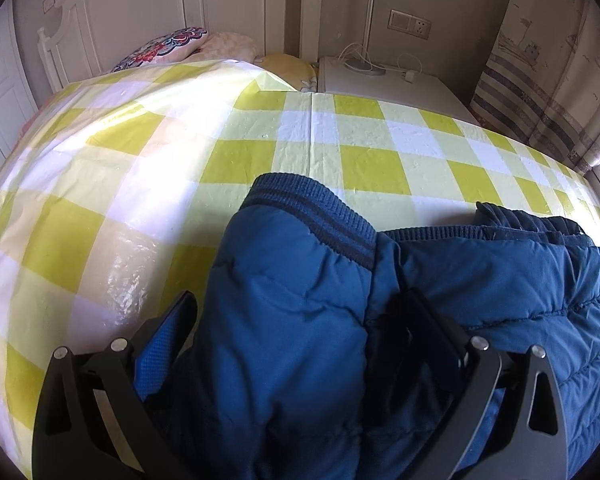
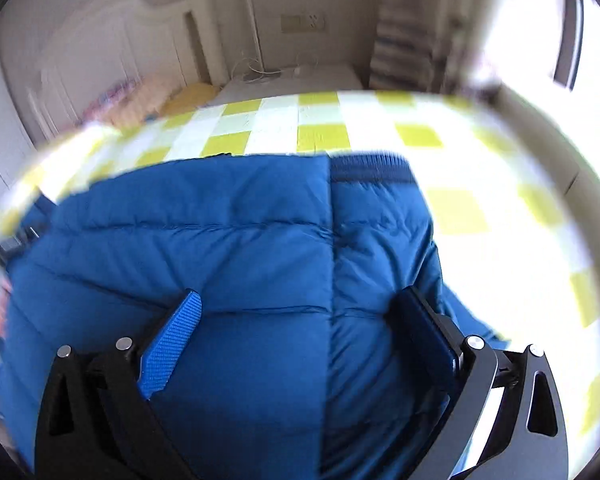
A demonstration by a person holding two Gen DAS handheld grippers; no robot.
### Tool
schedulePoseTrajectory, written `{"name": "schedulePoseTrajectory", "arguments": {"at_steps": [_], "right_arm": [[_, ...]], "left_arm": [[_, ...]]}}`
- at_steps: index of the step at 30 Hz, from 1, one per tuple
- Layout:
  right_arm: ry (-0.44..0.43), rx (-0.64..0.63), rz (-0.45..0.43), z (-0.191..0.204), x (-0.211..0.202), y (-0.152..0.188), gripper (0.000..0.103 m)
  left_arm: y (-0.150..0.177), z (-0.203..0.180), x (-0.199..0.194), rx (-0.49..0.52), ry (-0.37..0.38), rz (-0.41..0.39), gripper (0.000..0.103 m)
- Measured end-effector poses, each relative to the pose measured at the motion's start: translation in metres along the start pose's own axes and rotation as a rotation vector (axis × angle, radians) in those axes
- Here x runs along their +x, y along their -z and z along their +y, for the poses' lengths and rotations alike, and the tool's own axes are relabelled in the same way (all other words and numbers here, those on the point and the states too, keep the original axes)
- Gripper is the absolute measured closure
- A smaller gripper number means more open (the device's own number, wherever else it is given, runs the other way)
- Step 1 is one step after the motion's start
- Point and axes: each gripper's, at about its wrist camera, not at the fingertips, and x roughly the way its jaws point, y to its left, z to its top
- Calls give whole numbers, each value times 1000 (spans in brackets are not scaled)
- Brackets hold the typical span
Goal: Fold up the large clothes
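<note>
Left wrist view: left gripper spread wide around the puffy blue jacket on the bed; right gripper gaping too. Looks soft, slippery, springy; I'd pinch the ribbed cuff.

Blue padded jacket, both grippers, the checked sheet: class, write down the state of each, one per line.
Blue padded jacket: bunched, partly folded, lying on the bed.
Left gripper: open, fingers astride a jacket sleeve.
Right gripper: open, fingers astride the jacket body.
Checked sheet: spread over the bed, creased.
</note>
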Motion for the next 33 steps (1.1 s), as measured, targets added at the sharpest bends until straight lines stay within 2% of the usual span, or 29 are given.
{"name": "schedulePoseTrajectory", "arguments": {"at_steps": [1, 4, 7, 9, 10, 11, 13, 16, 17, 19, 20, 22, 23, 24, 25, 26, 28, 30, 33], "right_arm": [[-4, 6, 2, 0, 1, 0, 8], [63, -52, -1, 13, 6, 1, 7], [54, -44, -3, 11, 7, -1, 7], [51, -41, -7, 10, 5, 0, 7], [54, -43, -9, 10, 6, 0, 7], [56, -44, -10, 12, 6, 1, 7], [55, -43, -8, 13, 6, 1, 7], [55, -42, -9, 13, 6, 1, 7], [55, -42, -10, 12, 7, 0, 7], [50, -39, -14, 14, 4, 3, 6], [51, -39, -16, 13, 3, 3, 6], [58, -40, -9, 14, 4, 1, 6], [76, -42, -12, 16, 0, 3, 6], [130, -55, -36, 23, -7, 4, 7], [165, -77, -67, 31, -15, 6, 7], [152, -104, -93, 42, -24, 10, 7], [71, -189, -126, 72, -41, 22, 7], [50, -290, -118, 102, -44, 35, 7], [111, -435, -103, 135, -31, 57, 7]], "left_arm": [[0, 0, 0, 2, -4, -2, 2], [0, -1, 1, 3, -6, 2, 2], [0, -7, -5, 22, -40, -9, 2], [1, -20, -26, 75, -142, -92, 4], [2, -24, -39, 87, -167, -138, 4], [7, -32, -60, 89, -149, -205, 3], [18, -52, -91, 113, -8, -268, 3], [40, -97, -100, 260, 52, -252, 2], [53, -119, -93, 353, 55, -228, 2], [78, -154, -67, 505, 8, -181, 2], [77, -153, -64, 486, 18, -182, 2], [64, -136, -53, 392, 123, -105, 2], [61, -125, -48, 345, 175, -77, 2], [59, -119, -46, 314, 197, -67, 2], [59, -114, -45, 299, 206, -66, 2], [61, -115, -46, 301, 203, -72, 2], [65, -119, -48, 318, 179, -87, 2], [67, -118, -49, 313, 185, -87, 2], [66, -116, -48, 310, 185, -88, 2]]}}
